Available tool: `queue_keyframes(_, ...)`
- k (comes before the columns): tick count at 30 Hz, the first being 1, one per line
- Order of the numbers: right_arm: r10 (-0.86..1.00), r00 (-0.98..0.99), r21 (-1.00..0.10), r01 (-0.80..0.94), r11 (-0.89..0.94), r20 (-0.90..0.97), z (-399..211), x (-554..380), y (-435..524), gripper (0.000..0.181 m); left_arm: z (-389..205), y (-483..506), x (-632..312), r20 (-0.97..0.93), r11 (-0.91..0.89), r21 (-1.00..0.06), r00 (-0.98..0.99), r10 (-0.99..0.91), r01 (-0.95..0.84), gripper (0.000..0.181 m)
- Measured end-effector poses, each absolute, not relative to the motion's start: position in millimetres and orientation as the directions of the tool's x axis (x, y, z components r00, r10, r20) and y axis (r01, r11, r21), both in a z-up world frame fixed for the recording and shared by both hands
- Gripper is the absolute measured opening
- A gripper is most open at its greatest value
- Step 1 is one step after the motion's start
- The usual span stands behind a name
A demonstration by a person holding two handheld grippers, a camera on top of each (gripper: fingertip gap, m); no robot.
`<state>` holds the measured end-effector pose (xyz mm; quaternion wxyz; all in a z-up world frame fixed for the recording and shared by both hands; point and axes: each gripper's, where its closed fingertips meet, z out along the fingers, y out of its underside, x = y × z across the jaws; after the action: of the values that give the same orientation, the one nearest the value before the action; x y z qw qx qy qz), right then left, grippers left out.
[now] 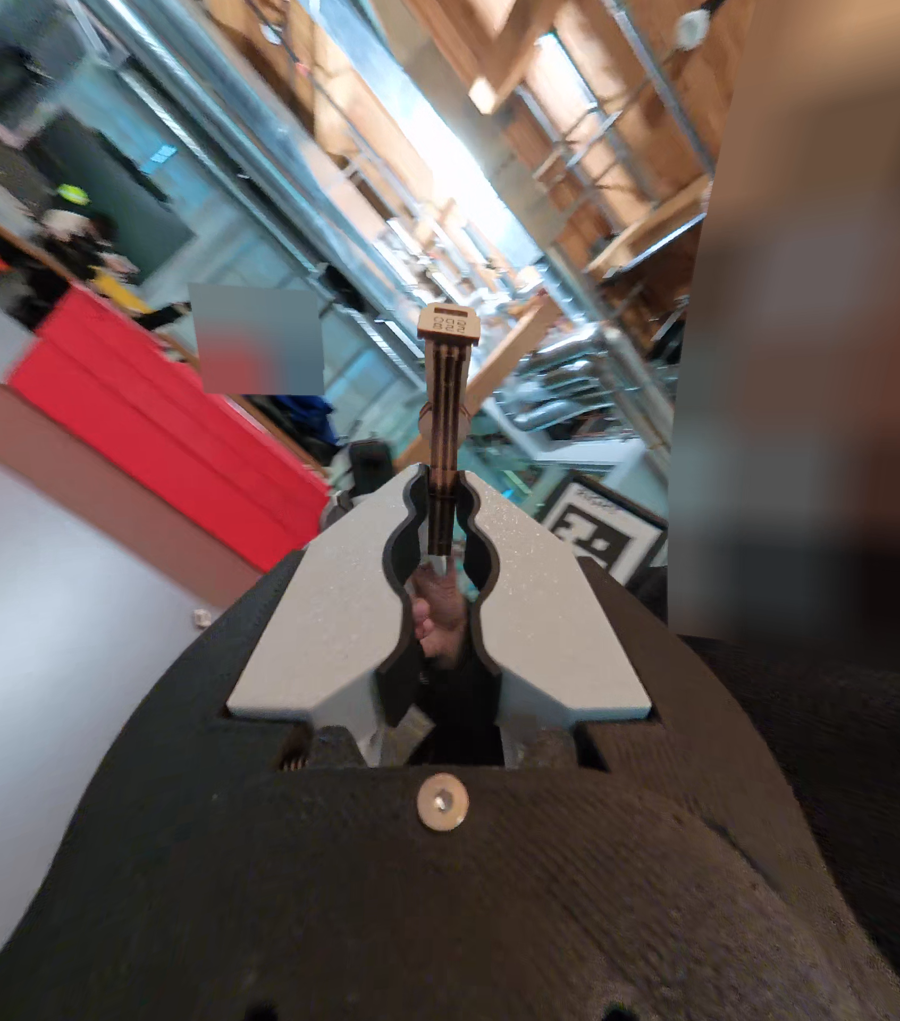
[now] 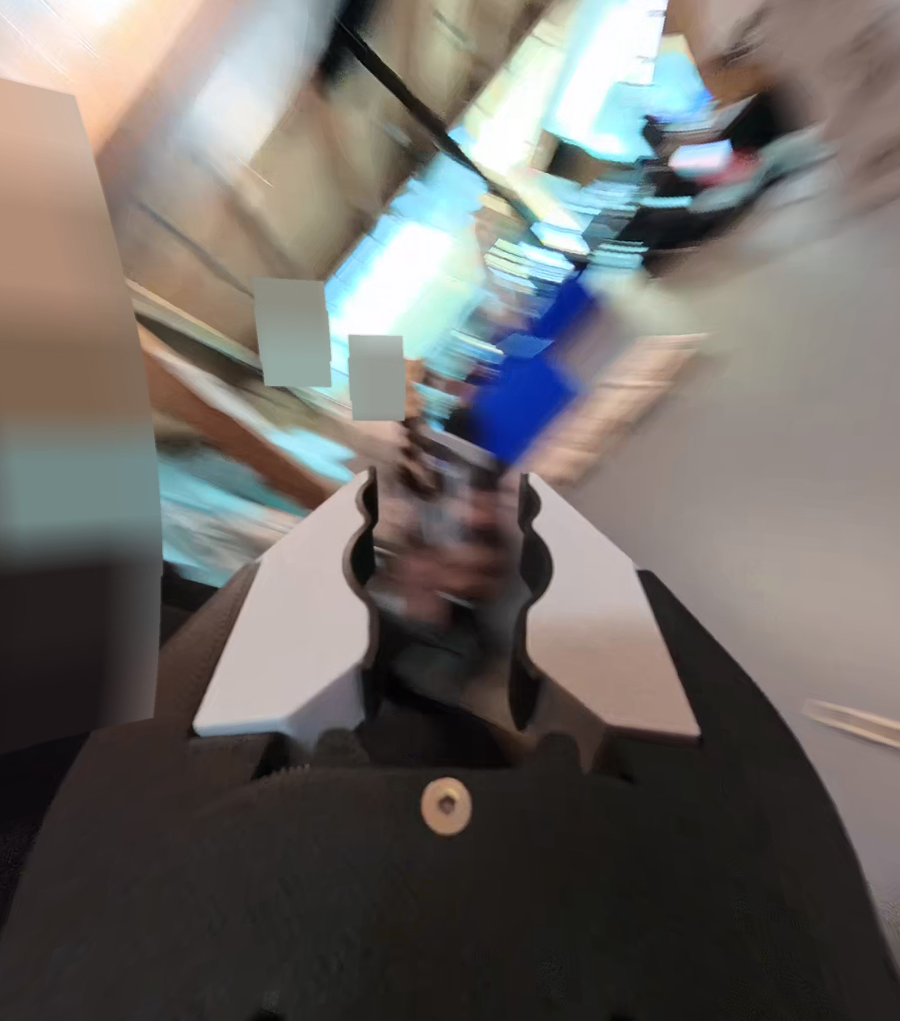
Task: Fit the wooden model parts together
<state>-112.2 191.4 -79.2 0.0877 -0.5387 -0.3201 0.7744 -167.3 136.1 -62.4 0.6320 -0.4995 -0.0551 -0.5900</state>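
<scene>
My left gripper [image 1: 443, 479] is shut on a thin layered wooden model part [image 1: 446, 398]. The part stands edge-on and sticks up past the fingertips, with an engraved flat cap at its top. The gripper is raised and tilted, pointing up toward the ceiling. A hand shows through the gap below the part. My right gripper [image 2: 447, 486] is open, its white fingers [image 2: 326, 580] well apart, with nothing clearly held between them. The right wrist view is heavily motion-blurred, so what lies beyond the fingertips cannot be made out.
In the left wrist view a red box [image 1: 160, 420] sits at the left, a black-and-white marker board [image 1: 602, 530] at the right, and metal shelving and wooden beams [image 1: 491, 166] behind. A blurred blue shape [image 2: 525, 409] lies ahead in the right wrist view. My right fingertips sit around 9 cm from my left ones.
</scene>
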Motion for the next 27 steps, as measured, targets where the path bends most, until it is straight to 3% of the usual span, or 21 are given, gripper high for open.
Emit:
queue_keyframes(3,0.875,-0.077,-0.839,0.334,-0.428,-0.477,-131.2,-108.1,226.5,0.051,-78.5,145.9,-178.6,0.698,-0.180,-0.599,0.398,-0.596,0.780,0.006)
queue_keyframes(6,0.990,0.085,-0.826,0.546,-0.141,-0.113,-173.4,-96.1,252.8,0.043,-86.0,150.0,-181.4,0.720,-0.196,-0.594,0.407,-0.562,0.780,0.006)
queue_keyframes(8,0.995,0.091,-0.768,0.635,-0.079,-0.026,-191.5,-93.1,252.4,0.041,-89.9,152.1,-181.4,0.732,-0.206,-0.589,0.408,-0.546,0.781,0.006)
queue_keyframes(12,0.992,0.122,-0.700,0.706,-0.104,-0.025,-209.5,-88.3,252.2,0.044,-91.1,152.3,-184.5,0.740,-0.200,-0.579,0.407,-0.535,0.790,0.006)
queue_keyframes(16,0.979,0.155,-0.715,0.669,-0.203,-0.132,-207.8,-87.3,252.8,0.039,-85.2,148.2,-195.4,0.724,-0.134,-0.584,0.439,-0.532,0.801,0.006)
queue_keyframes(22,0.992,0.095,-0.797,0.592,-0.122,-0.082,-188.9,-95.9,249.4,0.027,-91.1,153.2,-195.7,0.726,-0.148,-0.585,0.433,-0.534,0.798,0.006)
queue_keyframes(25,0.996,0.075,-0.859,0.506,-0.077,-0.045,-173.0,-102.0,252.0,0.024,-99.7,161.1,-182.4,0.749,-0.263,-0.549,0.327,-0.576,0.794,0.006)
queue_keyframes(27,0.996,0.058,-0.884,0.458,-0.089,-0.070,-165.9,-105.5,252.7,0.019,-93.2,165.0,-182.7,0.733,-0.244,-0.533,0.298,-0.612,0.810,0.006)
